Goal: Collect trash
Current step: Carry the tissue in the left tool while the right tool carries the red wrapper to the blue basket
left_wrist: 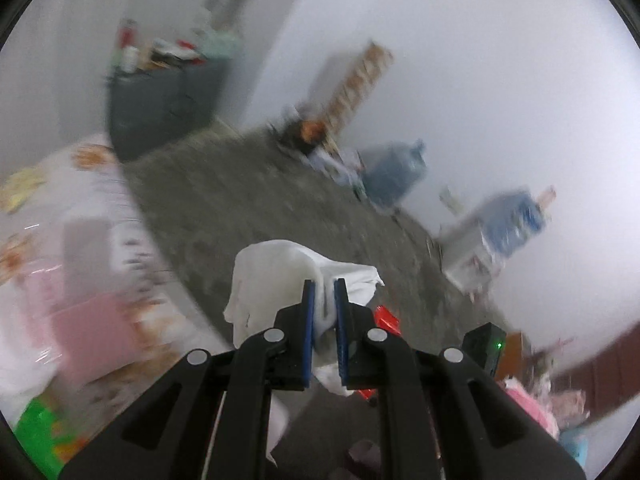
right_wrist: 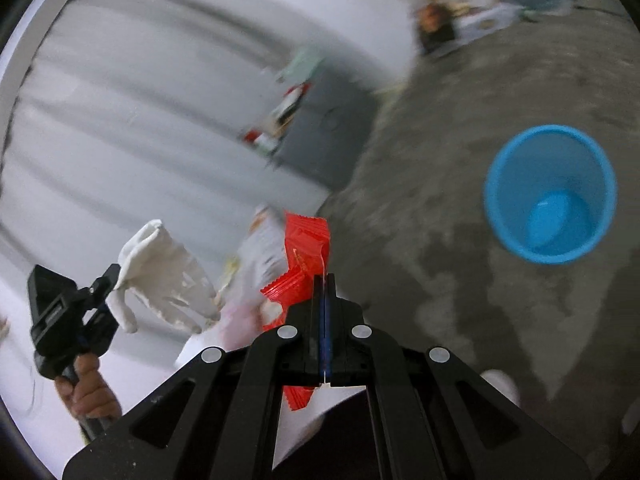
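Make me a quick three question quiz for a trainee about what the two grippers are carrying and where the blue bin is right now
1. True or false: the left gripper is shut on a white glove.
2. Multiple choice: the right gripper grips A) a green bottle, B) a red wrapper, C) a metal spoon.
3. Short answer: is anything visible inside the blue bin standing on the grey floor?

Key
1. True: the glove hangs between its blue pads.
2. B: the crinkled wrapper is pinched in the closed jaws.
3. No: only its bare blue bottom shows in the right wrist view.
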`<state>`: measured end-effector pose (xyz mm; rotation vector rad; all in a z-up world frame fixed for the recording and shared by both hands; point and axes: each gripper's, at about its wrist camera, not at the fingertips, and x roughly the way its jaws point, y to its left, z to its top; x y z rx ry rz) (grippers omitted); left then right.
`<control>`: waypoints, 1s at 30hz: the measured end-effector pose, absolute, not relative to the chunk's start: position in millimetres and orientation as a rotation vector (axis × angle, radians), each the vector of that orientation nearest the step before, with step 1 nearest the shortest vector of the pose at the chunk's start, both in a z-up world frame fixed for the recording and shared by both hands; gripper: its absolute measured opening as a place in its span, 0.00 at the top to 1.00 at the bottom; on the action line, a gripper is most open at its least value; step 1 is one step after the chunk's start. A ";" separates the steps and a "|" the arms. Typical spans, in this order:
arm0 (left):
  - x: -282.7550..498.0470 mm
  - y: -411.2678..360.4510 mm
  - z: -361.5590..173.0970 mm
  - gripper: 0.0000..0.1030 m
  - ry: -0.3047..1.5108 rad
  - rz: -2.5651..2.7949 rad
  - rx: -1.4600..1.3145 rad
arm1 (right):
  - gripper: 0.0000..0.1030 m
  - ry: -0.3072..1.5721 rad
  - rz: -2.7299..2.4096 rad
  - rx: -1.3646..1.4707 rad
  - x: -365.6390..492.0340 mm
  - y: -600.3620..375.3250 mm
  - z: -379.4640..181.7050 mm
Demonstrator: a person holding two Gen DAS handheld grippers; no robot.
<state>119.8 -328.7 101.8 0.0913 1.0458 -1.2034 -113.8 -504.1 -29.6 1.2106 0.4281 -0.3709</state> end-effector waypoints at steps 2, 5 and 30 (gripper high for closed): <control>105.1 -381.2 79.1 0.91 1.090 -1.238 0.162 | 1.00 0.423 -0.444 1.242 -124.2 -518.1 -47.9; 81.8 -448.3 40.2 0.91 1.151 -1.280 0.255 | 1.00 0.417 -0.544 1.316 -135.0 -540.0 -80.5; 21.8 -640.5 -178.1 0.35 1.291 -1.283 0.461 | 0.55 0.563 -0.867 1.540 -172.6 -628.7 -254.2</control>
